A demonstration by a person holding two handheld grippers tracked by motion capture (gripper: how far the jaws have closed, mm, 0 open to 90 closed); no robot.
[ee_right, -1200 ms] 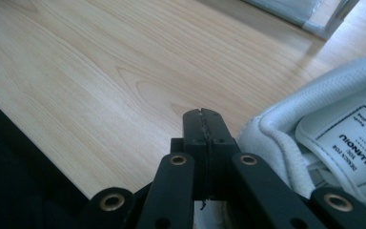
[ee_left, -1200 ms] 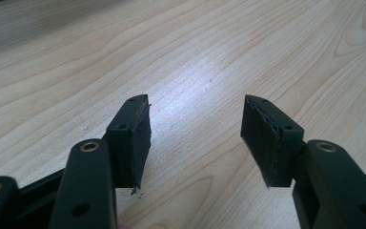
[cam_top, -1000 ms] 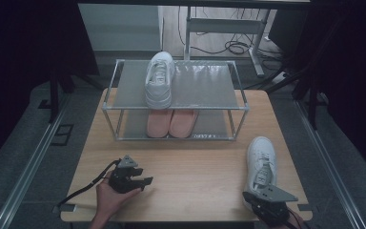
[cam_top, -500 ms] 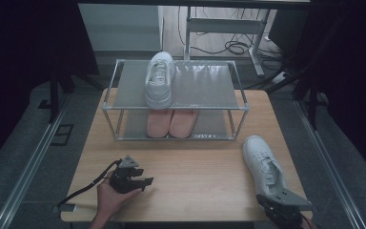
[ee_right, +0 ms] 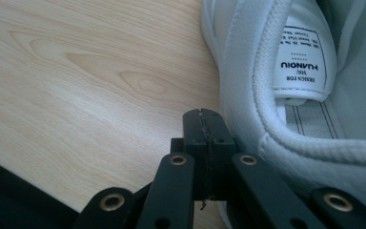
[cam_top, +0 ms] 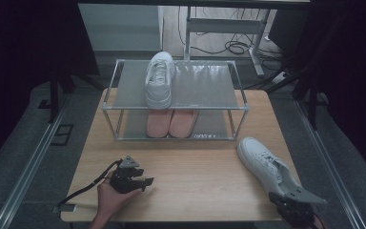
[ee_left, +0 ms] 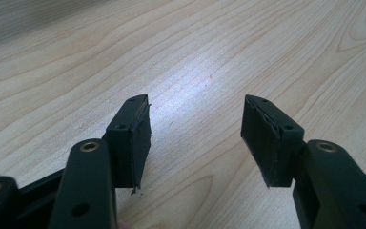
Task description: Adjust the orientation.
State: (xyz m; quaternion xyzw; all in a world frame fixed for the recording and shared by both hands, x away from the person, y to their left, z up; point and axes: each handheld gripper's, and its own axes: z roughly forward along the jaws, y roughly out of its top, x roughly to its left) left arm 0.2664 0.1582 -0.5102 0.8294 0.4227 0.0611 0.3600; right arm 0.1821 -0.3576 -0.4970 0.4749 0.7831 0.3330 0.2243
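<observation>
Wooden table [cam_top: 195, 167] — left tongs [cam_top: 145, 181] rest low, parted.

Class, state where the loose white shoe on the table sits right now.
In the high view the white shoe lies on the table's right side, before the rack, heel beside the right gripper.

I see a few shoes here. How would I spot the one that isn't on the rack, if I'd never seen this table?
Start at the metal shoe rack at the back of the wooden table. Come forward to the table's near right corner: a white sneaker lies there, toe pointing toward the rack. Unlike the white sneaker on the top shelf and the pink pair below, it sits on bare wood.
</observation>
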